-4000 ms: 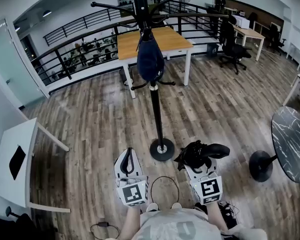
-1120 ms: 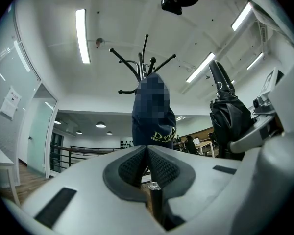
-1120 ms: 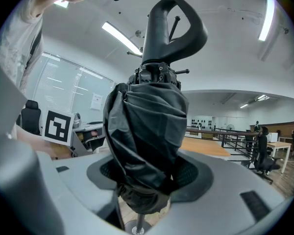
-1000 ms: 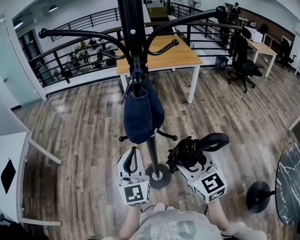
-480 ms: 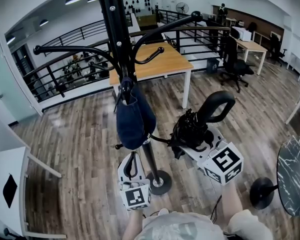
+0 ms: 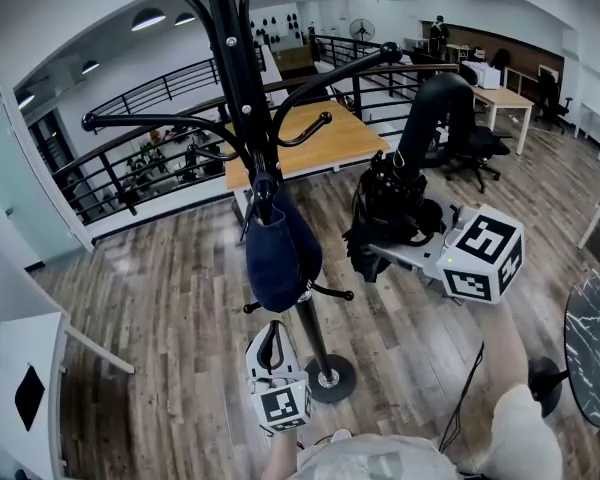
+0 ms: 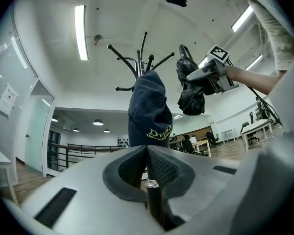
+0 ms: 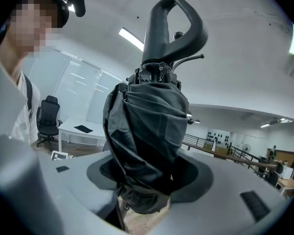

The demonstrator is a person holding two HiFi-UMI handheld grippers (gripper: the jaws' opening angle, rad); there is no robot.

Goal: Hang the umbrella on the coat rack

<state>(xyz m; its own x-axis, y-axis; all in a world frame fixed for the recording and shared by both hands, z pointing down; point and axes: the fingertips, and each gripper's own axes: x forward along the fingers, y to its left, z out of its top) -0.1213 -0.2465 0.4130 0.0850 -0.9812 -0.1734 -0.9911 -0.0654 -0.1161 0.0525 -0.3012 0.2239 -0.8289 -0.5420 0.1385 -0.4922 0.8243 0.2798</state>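
Note:
The black coat rack (image 6: 238, 78) rises in front of me, its curved arms spreading at the top and its round base (image 6: 330, 378) on the wood floor. My right gripper (image 6: 378, 246) is shut on a folded black umbrella (image 6: 392, 206), held upright to the right of the pole. The umbrella's loop handle (image 6: 435, 103) reaches up beside a long rack arm (image 6: 330, 73). In the right gripper view the umbrella (image 8: 147, 126) fills the jaws of the gripper (image 8: 147, 180). My left gripper (image 6: 271, 336) hangs low near the base, shut and empty, as its own view (image 7: 147, 151) shows.
A navy cap (image 6: 280, 248) hangs from a low hook on the pole, left of the umbrella. A wooden table (image 6: 330, 143) and a black railing (image 6: 150, 158) stand behind. An office chair (image 6: 480, 143) is at back right, a dark round table (image 6: 595, 338) at right.
My right gripper has lifted the umbrella from knee height up toward the rack's arms, and the handle now stands upright. The left gripper has stayed low.

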